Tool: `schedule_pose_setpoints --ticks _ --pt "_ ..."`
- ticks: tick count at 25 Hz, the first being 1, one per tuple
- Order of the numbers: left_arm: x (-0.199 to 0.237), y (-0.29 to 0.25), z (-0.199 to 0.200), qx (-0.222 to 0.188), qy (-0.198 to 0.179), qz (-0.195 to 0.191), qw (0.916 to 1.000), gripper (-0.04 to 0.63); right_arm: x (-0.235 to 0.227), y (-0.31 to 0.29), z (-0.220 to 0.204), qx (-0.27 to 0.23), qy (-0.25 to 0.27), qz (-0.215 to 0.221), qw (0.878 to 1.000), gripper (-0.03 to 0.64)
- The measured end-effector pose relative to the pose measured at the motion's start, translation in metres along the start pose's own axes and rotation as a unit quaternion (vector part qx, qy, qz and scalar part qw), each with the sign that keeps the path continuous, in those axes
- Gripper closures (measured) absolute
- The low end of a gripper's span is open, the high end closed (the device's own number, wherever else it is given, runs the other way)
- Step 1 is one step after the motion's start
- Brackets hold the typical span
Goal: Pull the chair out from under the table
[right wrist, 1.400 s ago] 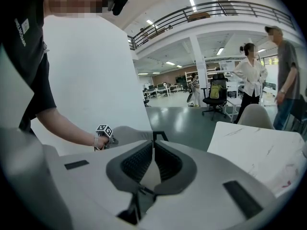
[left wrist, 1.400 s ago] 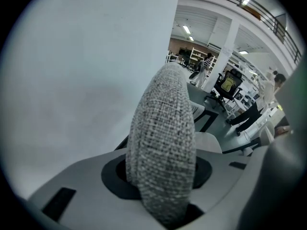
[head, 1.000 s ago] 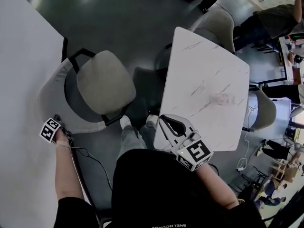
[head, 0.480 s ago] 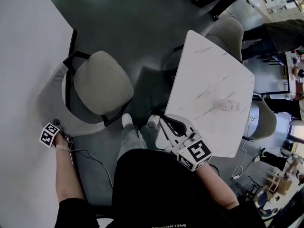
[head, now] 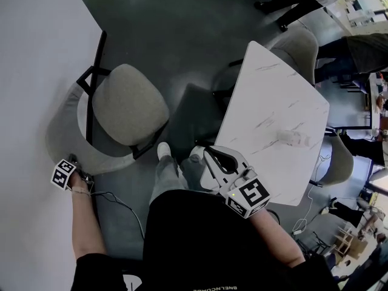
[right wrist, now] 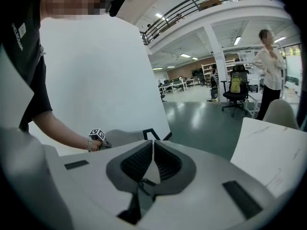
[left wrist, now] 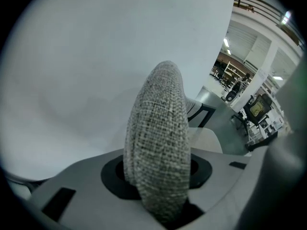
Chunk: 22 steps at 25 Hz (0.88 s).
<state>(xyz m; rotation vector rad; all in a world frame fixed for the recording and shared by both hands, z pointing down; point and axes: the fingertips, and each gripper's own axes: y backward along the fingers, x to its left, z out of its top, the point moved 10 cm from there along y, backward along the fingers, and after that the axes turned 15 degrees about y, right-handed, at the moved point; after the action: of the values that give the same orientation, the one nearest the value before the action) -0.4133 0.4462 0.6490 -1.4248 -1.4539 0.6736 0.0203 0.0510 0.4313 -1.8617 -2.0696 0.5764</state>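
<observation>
The grey fabric chair [head: 128, 105] stands left of the white marble table [head: 279, 120], with a strip of dark floor between its seat and the table's edge. Its curved backrest [head: 63, 138] lies close to a white panel. My left gripper [head: 73, 161] is shut on the backrest's rim; in the left gripper view the woven fabric edge [left wrist: 160, 138] fills the gap between the jaws of the left gripper [left wrist: 158, 178]. My right gripper [head: 207, 153] hovers by the table's near corner, shut and holding nothing. The right gripper view shows the right gripper [right wrist: 152, 145], its jaws touching, and the chair [right wrist: 125, 137] beyond.
A tall white panel [head: 30, 71] runs along the left, with a black frame [head: 91, 71] at its edge. More grey chairs [head: 300, 47] stand round the marble table, and people [head: 357, 41] are at the upper right. A cable [head: 115, 200] trails on the floor near my legs.
The chair has slid away from the marble table with my left gripper on its backrest, and the floor gap between seat and table has widened. My right gripper has hardly moved.
</observation>
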Motion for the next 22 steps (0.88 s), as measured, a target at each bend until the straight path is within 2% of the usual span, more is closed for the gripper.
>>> schedule_pose_setpoints --ticks 15,22 --pt "0.064 0.032 -0.006 -0.020 0.049 0.041 0.9977 0.436 0.012 -0.007 0.005 -0.001 0.007 0.031 0.999 0.603" --pt "0.073 0.036 -0.011 -0.017 0.054 0.046 0.9974 0.433 0.011 -0.004 0.002 -0.003 0.009 0.034 0.999 0.603"
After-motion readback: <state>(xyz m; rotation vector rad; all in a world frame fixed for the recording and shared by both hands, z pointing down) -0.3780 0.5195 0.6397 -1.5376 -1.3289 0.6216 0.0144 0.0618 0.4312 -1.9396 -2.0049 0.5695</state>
